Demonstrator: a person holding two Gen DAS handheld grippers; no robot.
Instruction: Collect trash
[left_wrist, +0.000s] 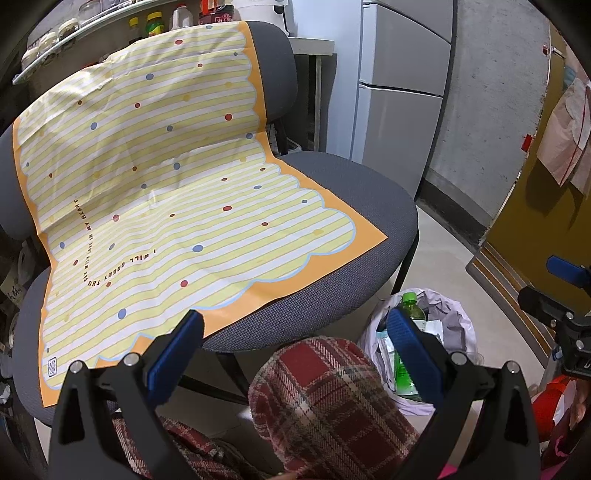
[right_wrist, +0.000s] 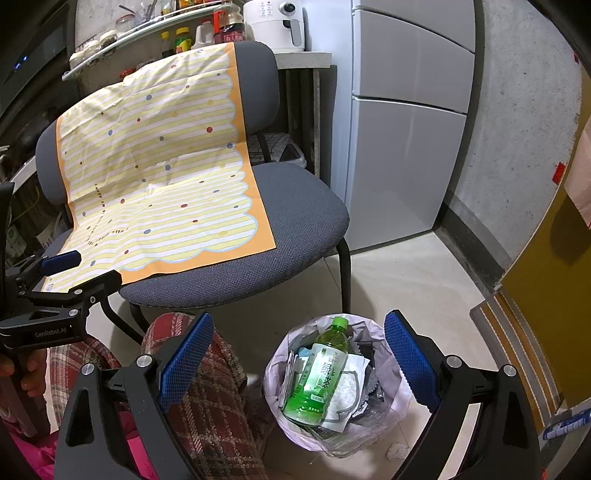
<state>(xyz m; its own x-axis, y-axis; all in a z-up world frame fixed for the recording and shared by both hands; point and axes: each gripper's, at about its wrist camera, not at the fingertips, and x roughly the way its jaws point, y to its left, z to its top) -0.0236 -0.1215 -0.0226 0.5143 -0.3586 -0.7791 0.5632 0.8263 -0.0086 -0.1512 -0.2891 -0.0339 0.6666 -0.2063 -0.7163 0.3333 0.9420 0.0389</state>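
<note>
Green bottle (right_wrist: 320, 373) is lying tilted, cap up, inside the trash bin (right_wrist: 273, 373), which is lined with a pale bag and standing on the floor beside the grey chair (right_wrist: 295, 221). Crumpled paper and dark wrappers are sitting under and around the bottle.

Right tool (right_wrist: 297, 363) is hovering above the bin with its jaws spread wide and nothing between them; the bottle is showing in the gap between the blue pads, below and apart from them. Left tool (left_wrist: 295, 354) is likewise gaping and empty, hanging over a plaid-clad knee (left_wrist: 325, 387), with the bin off to its right (partly hidden behind the right pad).

Right wrist view is showing the bin's full contents and a small crumpled scrap (right_wrist: 397, 450) lying on the floor just beside it; the left view is cutting both off. A yellow striped cloth (left_wrist: 147, 184) is draping the chair's back and seat.
</note>
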